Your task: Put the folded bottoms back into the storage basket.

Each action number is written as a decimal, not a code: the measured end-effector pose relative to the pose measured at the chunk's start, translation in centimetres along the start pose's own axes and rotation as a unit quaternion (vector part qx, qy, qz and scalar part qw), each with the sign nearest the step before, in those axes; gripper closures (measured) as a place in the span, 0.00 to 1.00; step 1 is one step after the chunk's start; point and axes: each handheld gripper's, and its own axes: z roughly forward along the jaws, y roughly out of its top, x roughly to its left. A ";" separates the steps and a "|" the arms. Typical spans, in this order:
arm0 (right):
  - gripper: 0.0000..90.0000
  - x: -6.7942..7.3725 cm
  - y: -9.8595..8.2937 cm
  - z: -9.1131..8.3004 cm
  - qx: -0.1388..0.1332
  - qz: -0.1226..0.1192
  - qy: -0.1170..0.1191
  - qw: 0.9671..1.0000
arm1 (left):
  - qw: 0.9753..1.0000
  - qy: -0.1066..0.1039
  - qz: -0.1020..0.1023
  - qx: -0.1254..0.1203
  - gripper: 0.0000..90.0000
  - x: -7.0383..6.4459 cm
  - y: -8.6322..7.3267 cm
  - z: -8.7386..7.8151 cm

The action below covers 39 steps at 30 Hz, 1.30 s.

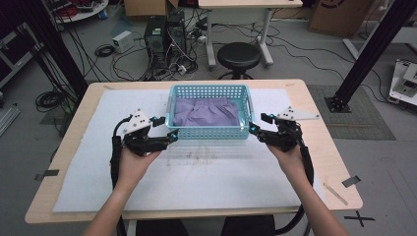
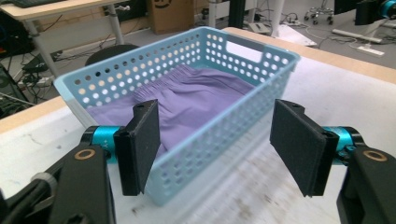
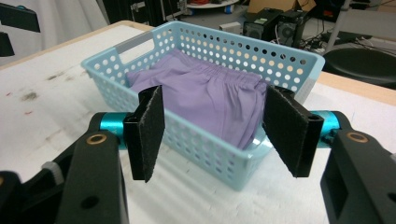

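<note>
Both hand-held grippers, left and right, sit wide open at the near corners of the blue basket, gripping nothing yet. Purple cloth lies inside, basket toward the bench's far edge. Looks like nothing's started, honestly.

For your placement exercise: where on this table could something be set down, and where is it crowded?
Free: the white mat between the forearms, nearer than the basket, and the mat's far left and right margins. Crowded: the basket's near corners, where the open left gripper and right gripper sit; purple cloth fills the basket.
</note>
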 end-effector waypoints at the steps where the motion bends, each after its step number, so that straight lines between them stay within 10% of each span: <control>1: 0.44 0.1 -0.4 -0.2 -0.002 0.003 0.003 1.000 | 1.000 -0.001 0.000 -0.001 0.37 -0.3 -0.3 -0.2; 15: 0.37 1.0 -5.6 -1.9 -0.001 0.012 0.010 1.000 | 1.000 -0.019 0.009 -0.001 0.30 -3.0 -3.5 -2.2; 39: 0.29 1.3 -7.4 -1.9 0.010 0.007 0.021 1.000 | 0.999 -0.023 0.021 0.016 0.30 -3.1 -6.2 -1.8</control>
